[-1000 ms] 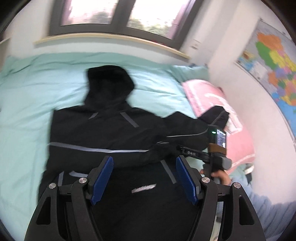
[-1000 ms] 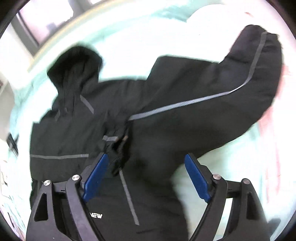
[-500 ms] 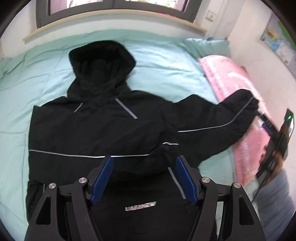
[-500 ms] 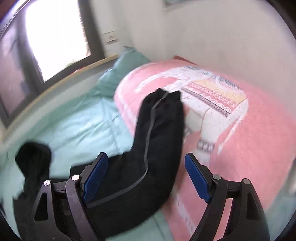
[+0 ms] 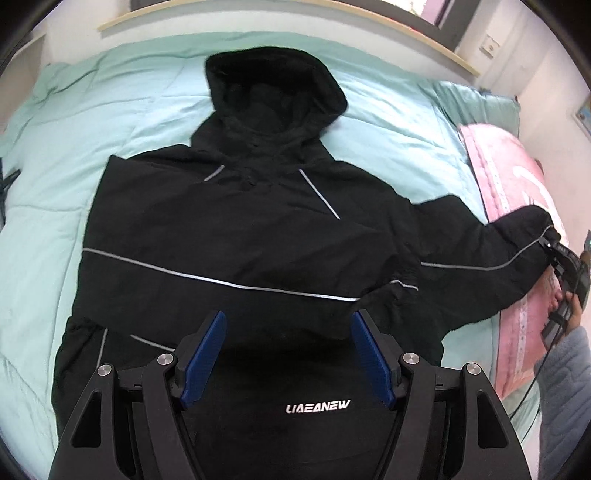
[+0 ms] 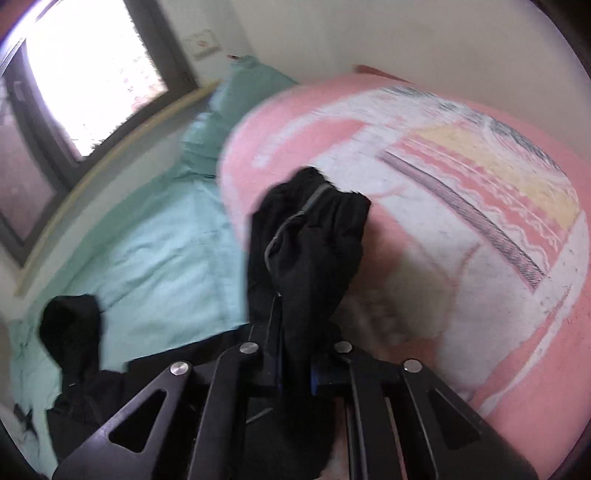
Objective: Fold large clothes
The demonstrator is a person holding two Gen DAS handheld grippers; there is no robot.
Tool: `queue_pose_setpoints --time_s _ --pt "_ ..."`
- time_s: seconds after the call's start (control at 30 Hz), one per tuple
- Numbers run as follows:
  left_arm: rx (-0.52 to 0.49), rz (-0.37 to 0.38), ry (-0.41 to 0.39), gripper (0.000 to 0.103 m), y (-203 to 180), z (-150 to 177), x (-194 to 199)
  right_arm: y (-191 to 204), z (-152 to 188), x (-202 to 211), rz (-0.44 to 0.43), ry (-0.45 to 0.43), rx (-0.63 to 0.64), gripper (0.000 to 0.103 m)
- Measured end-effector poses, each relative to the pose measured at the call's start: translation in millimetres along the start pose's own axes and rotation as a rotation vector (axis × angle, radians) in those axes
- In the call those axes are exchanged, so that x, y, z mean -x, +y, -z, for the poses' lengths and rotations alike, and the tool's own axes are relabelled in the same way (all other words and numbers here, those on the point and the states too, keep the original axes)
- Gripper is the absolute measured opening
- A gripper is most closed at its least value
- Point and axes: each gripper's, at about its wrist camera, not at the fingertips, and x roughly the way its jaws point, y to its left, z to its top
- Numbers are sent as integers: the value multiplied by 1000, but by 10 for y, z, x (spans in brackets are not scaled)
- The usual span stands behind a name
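Note:
A black hooded jacket (image 5: 236, 236) with grey reflective stripes lies flat on the mint-green bed, hood toward the window. Its left sleeve is folded in; its right sleeve (image 5: 487, 258) stretches out onto the pink quilt. My left gripper (image 5: 288, 354) is open and empty, hovering above the jacket's hem near the white logo. My right gripper (image 6: 291, 325) is shut on the cuff of the right sleeve (image 6: 306, 236), which bunches up between the jaws. It also shows at the far right of the left wrist view (image 5: 561, 258).
A folded pink quilt (image 6: 461, 206) lies along the bed's right side by the wall. A mint pillow (image 6: 236, 99) sits at the far corner. The window sill (image 5: 295, 18) runs behind the bed. The person's blue-sleeved arm (image 5: 569, 369) is at the right.
My right gripper moved from the jacket's body out to the sleeve cuff and closed on it. My left gripper rose and tilted down over the hem, staying open.

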Motion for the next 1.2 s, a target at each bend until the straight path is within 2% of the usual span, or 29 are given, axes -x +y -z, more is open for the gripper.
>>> queue_pose_setpoints --time_s 0.23,0.33,0.47,0.53,0.6,0.7,0.8,0.83,0.87,0.9,0.93,0.97,1.1,1.2 --pt "61 3 -42 72 305 89 178 884 313 481 -261 -8 149 11" --pt "84 14 -49 72 416 145 212 1399 654 644 -351 25 218 11" --pt "106 31 -45 72 513 194 214 1913 1153 659 -432 96 290 11" --pt "110 38 -46 72 537 208 215 2046 1409 611 -431 136 315 11" --pt "114 53 -48 72 549 211 215 2193 1714 382 -409 228 321 13" --pt "100 75 -46 72 523 230 208 2298 2062 116 -382 328 345 19" --pt "85 96 -29 72 467 230 143 2383 2210 -163 -343 378 395 31" --pt "80 112 -21 72 441 218 99 2355 2223 -193 -353 388 393 46" --pt "77 125 -17 72 418 209 67 2332 2247 -196 -383 408 380 65" --pt "70 148 -16 72 378 192 21 2299 2254 -173 -427 426 362 76" --pt "59 182 -21 72 331 165 -36 2267 2273 -124 -460 439 351 93" --pt "49 211 -22 72 276 130 -101 2236 2264 -63 -476 438 346 99" --pt "44 351 19 72 39 -25 -406 2045 2252 247 -465 398 354 99" --pt "57 421 94 72 -173 -105 -756 1842 2280 432 -434 392 343 99"
